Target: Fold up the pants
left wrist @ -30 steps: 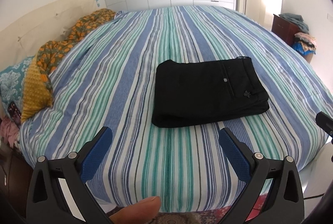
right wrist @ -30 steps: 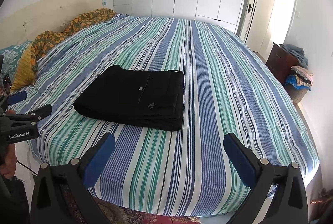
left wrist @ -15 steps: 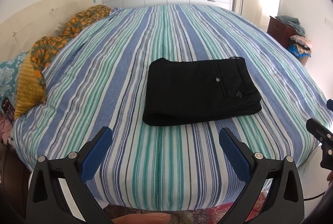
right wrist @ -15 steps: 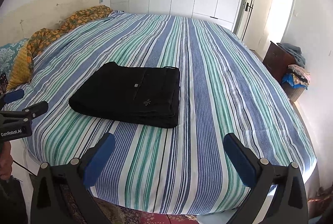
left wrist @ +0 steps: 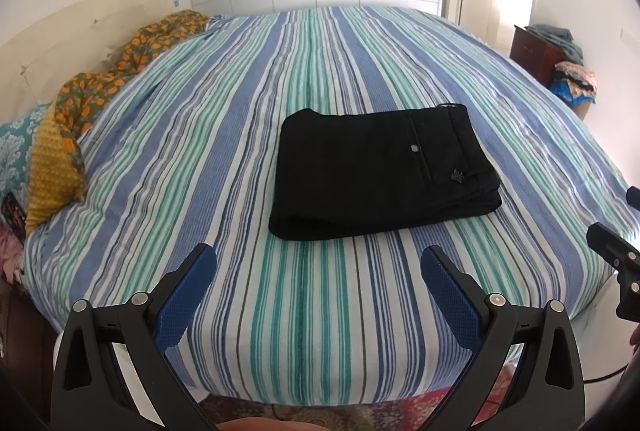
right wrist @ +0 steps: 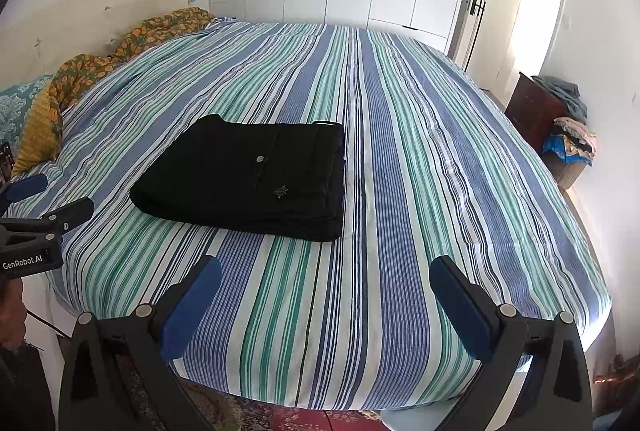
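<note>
pants (left wrist: 384, 171): black, folded into a neat rectangle, lying mid-bed on the striped sheet (left wrist: 224, 151)
left gripper (left wrist: 318, 271): fingers spread wide, holding nothing, hanging short of the bed's near edge
right gripper (right wrist: 325, 285): same deal, wide open and empty
hard to see: bedside clutter on the far left, cut off by the lens edge

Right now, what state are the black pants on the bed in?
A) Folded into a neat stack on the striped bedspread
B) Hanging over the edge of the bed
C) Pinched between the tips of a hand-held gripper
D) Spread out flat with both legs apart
A: the pants lie as a compact folded rectangle on the striped bedspread, with both hand-held grippers open and clear of them.
</note>
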The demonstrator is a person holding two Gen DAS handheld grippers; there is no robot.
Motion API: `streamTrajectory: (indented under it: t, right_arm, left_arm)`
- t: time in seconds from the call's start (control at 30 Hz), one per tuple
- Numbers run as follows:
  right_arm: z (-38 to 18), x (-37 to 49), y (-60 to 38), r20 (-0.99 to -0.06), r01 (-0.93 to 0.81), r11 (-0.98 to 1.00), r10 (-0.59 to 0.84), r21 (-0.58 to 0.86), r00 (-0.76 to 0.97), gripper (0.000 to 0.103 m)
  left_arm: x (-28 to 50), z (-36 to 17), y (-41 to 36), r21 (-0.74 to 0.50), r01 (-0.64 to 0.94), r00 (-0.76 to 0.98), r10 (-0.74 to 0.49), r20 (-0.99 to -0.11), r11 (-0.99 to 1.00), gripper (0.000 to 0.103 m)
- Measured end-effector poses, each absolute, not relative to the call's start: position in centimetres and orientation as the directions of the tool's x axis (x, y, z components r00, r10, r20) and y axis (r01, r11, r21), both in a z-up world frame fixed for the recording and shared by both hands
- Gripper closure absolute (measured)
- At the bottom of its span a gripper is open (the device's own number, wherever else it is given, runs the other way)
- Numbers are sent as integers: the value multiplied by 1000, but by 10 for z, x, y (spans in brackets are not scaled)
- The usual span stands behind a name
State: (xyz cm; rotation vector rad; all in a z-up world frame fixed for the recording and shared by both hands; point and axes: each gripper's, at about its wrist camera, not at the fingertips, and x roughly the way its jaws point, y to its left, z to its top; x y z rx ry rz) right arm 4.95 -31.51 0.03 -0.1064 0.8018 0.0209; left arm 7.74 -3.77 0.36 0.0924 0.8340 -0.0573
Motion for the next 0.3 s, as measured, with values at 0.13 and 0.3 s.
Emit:
streamTrajectory:
  t: [0.13,0.3]
  right_arm:
    - [-1,50,-314,-722,-61,994,-21,-87,691,0]
    - [-4,50,-312,-726,-65,994,-17,-85,687,0]
  left_arm:
    - [77,2,-38,59,89,667,-16,-745,994,1]
    - [76,2,-39,50,91,659,-22,-751,995,1]
